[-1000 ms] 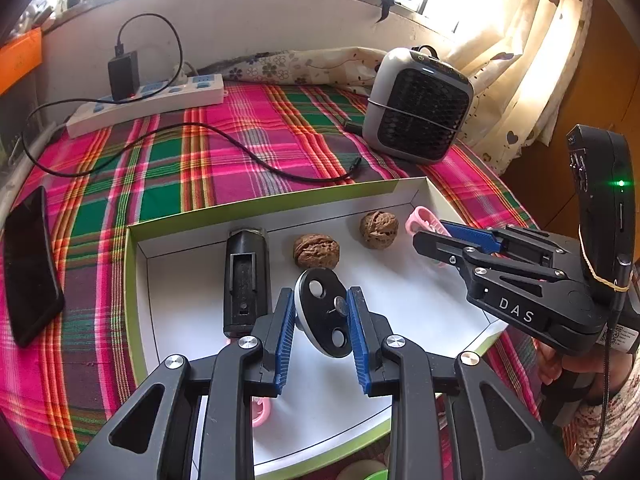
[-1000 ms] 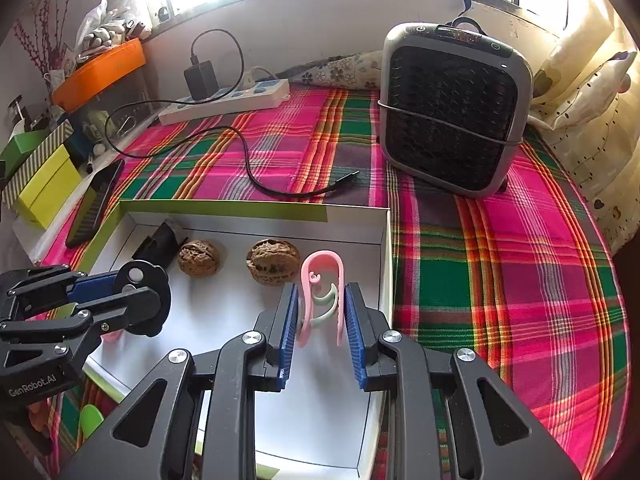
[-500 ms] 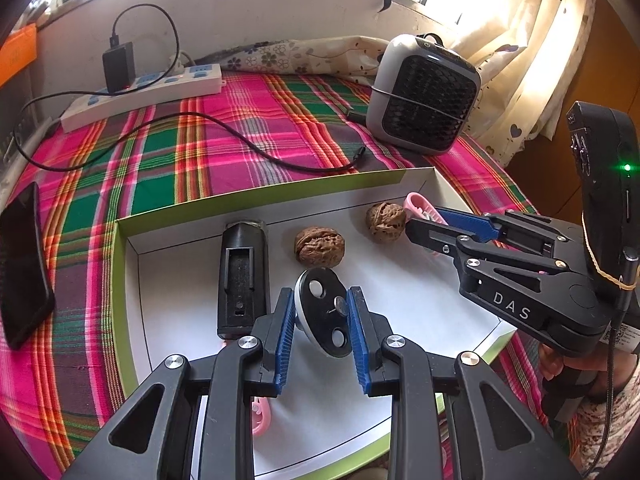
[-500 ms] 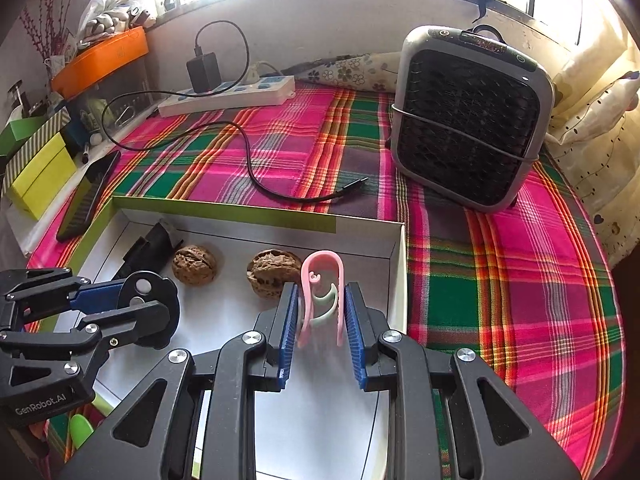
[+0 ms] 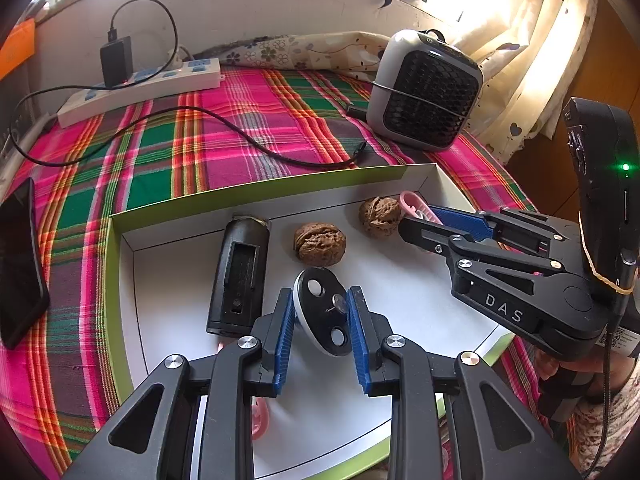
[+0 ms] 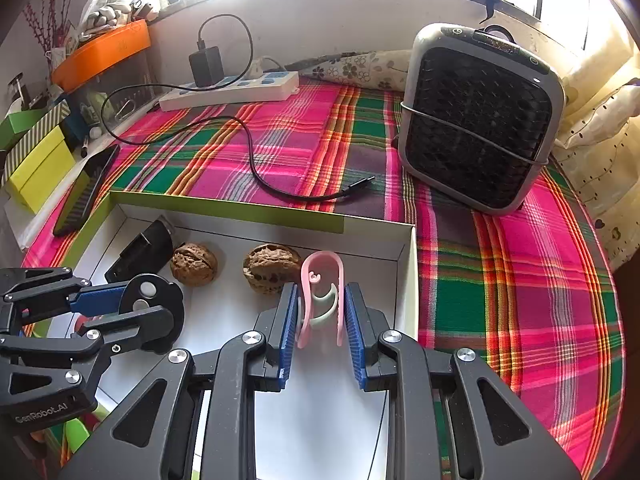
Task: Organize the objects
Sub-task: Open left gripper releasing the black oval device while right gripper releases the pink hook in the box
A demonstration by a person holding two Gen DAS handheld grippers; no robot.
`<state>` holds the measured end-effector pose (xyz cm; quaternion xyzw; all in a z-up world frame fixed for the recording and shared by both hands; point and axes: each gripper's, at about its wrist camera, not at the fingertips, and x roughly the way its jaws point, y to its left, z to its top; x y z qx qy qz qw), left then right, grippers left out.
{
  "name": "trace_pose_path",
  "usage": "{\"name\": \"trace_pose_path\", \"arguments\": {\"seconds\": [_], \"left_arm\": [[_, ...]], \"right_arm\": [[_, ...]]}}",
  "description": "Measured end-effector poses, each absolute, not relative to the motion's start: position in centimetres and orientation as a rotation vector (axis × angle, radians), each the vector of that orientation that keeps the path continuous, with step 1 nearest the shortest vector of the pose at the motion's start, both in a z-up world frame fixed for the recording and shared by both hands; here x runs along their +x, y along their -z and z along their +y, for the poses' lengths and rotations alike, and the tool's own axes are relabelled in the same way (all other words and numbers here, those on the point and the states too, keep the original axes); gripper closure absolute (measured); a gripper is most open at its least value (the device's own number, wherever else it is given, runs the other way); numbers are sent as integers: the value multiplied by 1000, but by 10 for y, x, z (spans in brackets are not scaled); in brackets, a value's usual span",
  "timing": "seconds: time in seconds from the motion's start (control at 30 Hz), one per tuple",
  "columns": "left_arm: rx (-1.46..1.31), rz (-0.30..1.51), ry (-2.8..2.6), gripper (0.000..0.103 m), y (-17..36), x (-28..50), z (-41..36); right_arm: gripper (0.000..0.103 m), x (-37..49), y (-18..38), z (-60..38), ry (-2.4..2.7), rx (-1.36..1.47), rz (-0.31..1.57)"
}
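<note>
"DAS" on right tongs (image 5: 430,222), "GenRobot.AI" on left tongs (image 6: 128,312)

We see a white box (image 5: 120,264) with a green rim lying flat on a bright checked cloth. Two brown, bumpy walnuts (image 5: 319,243) (image 5: 378,211) lie side by side near its far wall. A long black case (image 5: 239,278) lies flat to their left, its end against that wall. A round black and white disc (image 5: 324,312) with white spots is held up on its edge over the box floor. A pink clip (image 6: 322,298) shaped like a U stands upright, its bend on top, held close to the right walnut.
</note>
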<state>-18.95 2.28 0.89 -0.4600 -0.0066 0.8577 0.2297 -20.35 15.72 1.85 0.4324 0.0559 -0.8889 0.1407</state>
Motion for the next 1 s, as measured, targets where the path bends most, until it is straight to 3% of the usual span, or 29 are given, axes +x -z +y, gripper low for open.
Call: {"name": "trace_pose_path", "arguments": {"seconds": [0.8,1.0], "left_arm": [[-1274,-10,-2353,72,-7,-189,25],[-1275,-13,-2349,68,-7,-188,24]], "right_arm": [[78,-203,-18,157,2573,1253,165],[74,-201,-19,155,2576,1253,173]]}}
